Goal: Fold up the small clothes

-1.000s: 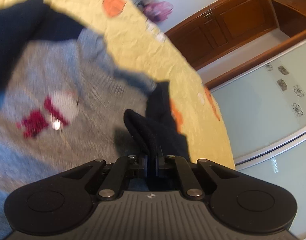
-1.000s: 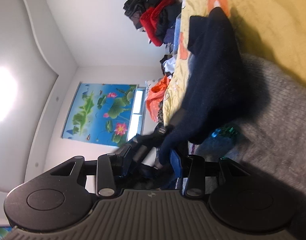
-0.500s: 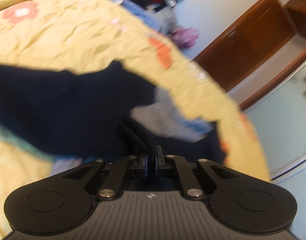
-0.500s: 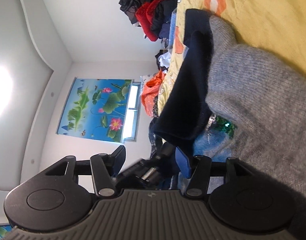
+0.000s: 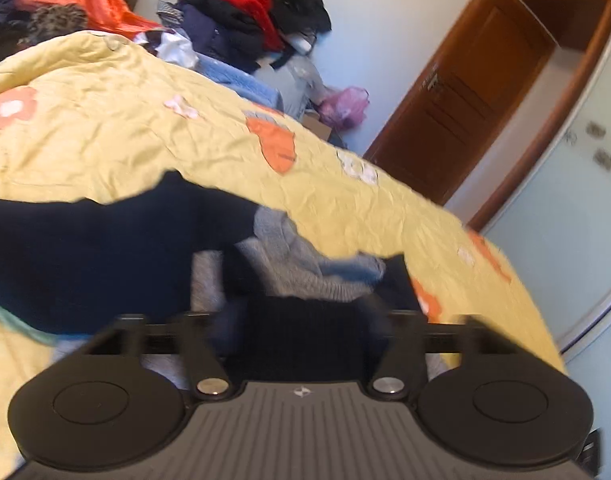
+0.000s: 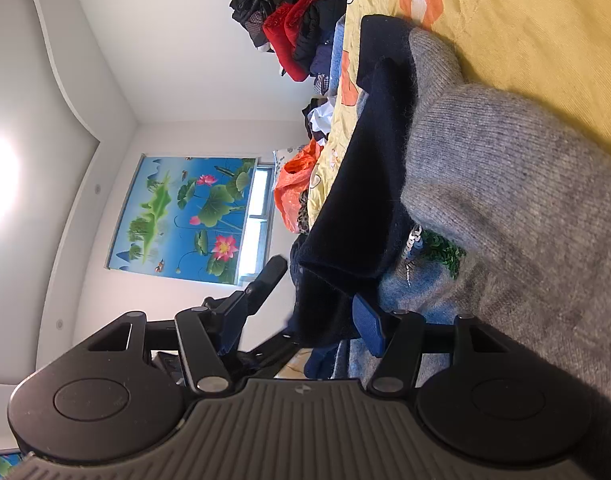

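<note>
Bed: a yellow quilt (image 5: 105, 136) with orange flowers is covering it; every place below is given relative to this quilt.
Heap of clothes: red, black and blue garments (image 5: 241, 20) are piling up beyond the quilt's far edge, against the wall.
Wooden door: the door (image 5: 457, 92) is standing past the quilt's far corner, well apart from the work.
Small sweater: a grey knit sweater (image 6: 505, 184) with dark navy sleeves (image 5: 85, 248) is lying on the quilt near its close edge, partly gathered, one navy sleeve laid across the grey body.
Handling: judging by the fuzzy knit, it is soft, light and limp, sagging wherever it is unsupported and stretching if pulled hard; it is not fragile, though the sequin patch (image 6: 441, 246) could be snagging on the pads.
Where to grip: the ribbed cuff or hem edge is looking like the firmest hold, since a thicker layer is less likely to slip than a single layer of knit.
Left claw: the left claw (image 5: 301, 320) is hovering over the sweater with its fingers spread wide and gripping nothing, though the view is blurred.
Right claw: the right claw (image 6: 305, 316) is standing open too, the navy cuff (image 6: 325, 280) hanging loose between its spread fingers, not pinched.
</note>
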A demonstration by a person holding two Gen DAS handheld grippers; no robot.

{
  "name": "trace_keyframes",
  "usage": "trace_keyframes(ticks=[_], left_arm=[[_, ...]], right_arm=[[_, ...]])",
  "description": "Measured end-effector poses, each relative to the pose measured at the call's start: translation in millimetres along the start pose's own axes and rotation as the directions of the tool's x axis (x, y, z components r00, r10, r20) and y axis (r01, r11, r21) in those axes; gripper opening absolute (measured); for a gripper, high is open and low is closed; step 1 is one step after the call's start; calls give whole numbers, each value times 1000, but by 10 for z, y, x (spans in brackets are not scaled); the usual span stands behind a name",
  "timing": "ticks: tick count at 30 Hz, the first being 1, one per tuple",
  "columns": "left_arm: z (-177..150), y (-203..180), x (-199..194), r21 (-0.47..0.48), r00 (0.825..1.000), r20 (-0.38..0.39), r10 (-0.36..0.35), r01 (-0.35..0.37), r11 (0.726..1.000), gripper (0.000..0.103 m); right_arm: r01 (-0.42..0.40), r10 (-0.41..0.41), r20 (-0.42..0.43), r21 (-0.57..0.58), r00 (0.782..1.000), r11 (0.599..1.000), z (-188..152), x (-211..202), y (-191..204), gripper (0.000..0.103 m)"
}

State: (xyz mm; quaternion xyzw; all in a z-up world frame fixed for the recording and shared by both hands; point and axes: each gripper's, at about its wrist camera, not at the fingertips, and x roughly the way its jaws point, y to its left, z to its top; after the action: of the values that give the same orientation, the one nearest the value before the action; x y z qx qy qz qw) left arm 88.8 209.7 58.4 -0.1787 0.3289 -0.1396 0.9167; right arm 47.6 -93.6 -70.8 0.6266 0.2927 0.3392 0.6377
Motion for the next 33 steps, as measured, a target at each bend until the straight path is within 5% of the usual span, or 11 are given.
trace_keyframes(ticks=[4, 8, 17, 19, 21, 24, 25, 28, 29, 30, 33], left_arm=[[-232, 30, 340, 51, 996, -73, 55, -52, 997, 80], [-471, -26, 371, 232, 991, 0, 131, -127, 964, 91], [-446, 13, 366, 206, 996, -9, 85, -81, 975, 100], [-446, 13, 361, 203, 997, -8, 82, -79, 976, 100], [-438, 15, 368, 202, 997, -9, 79, -76, 976, 100], [-439, 31, 360, 191, 997, -7, 71, -68, 979, 101], [-438, 36, 358, 186, 998, -7, 65, -63, 980, 102], [-427, 65, 358, 173, 999, -9, 49, -47, 984, 103], [-427, 69, 357, 171, 999, -8, 48, -45, 984, 103], [-427, 71, 357, 169, 999, -7, 47, -45, 985, 103], [-425, 74, 355, 167, 999, -7, 45, -43, 985, 103]], right_arm=[[2, -2, 0, 1, 1000, 1000, 10, 4, 0, 63], [53, -52, 26, -42, 998, 998, -13, -6, 58, 62], [250, -229, 113, -225, 967, 942, 305, 245, 563, 79], [458, -439, 136, -201, 888, 866, 454, 336, 491, 60], [589, -569, 152, -190, 808, 785, 550, 323, 426, 6], [541, -525, 141, -114, 839, 834, 616, 113, 283, 6], [562, -541, 165, -130, 825, 817, 598, 86, 329, 7], [687, -599, 342, -282, 724, 670, 411, 141, 688, 31], [706, -597, 380, -320, 706, 631, 347, 188, 787, 53], [686, -574, 377, -362, 727, 631, 317, 237, 842, 72], [620, -560, 275, -435, 782, 653, 301, 428, 849, 79]])
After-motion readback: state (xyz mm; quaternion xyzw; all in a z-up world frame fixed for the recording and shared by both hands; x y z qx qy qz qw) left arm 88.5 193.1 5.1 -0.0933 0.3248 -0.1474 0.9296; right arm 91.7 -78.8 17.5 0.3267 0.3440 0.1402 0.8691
